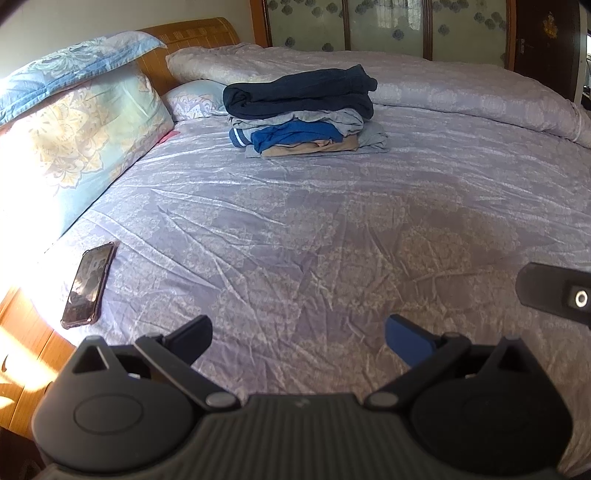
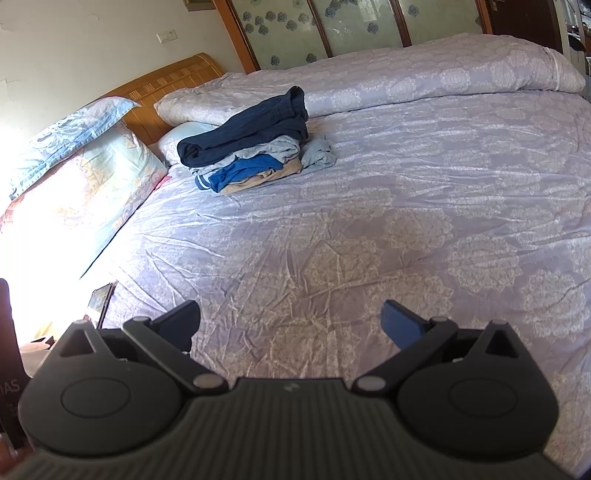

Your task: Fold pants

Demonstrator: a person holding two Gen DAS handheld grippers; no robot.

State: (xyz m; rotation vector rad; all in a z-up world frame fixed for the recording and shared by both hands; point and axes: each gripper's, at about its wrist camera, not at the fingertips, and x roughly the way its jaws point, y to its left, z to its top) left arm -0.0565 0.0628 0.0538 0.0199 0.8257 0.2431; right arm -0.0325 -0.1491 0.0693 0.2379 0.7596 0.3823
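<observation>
A stack of folded clothes (image 1: 301,114) lies far off on the lilac bedspread, with dark navy pants (image 1: 299,94) on top, then grey, blue and tan pieces. It also shows in the right wrist view (image 2: 251,147), with the navy pants (image 2: 247,131) on top. My left gripper (image 1: 298,334) is open and empty, low over the near part of the bed. My right gripper (image 2: 291,321) is open and empty too, also well short of the stack. A part of the right gripper (image 1: 554,291) shows at the right edge of the left wrist view.
A phone (image 1: 88,286) lies on the bed near the left edge. Large floral pillows (image 1: 74,147) lean on the wooden headboard (image 1: 192,35). A rolled quilt (image 1: 443,85) runs along the far side. A wooden cabinet (image 1: 22,350) stands beside the bed.
</observation>
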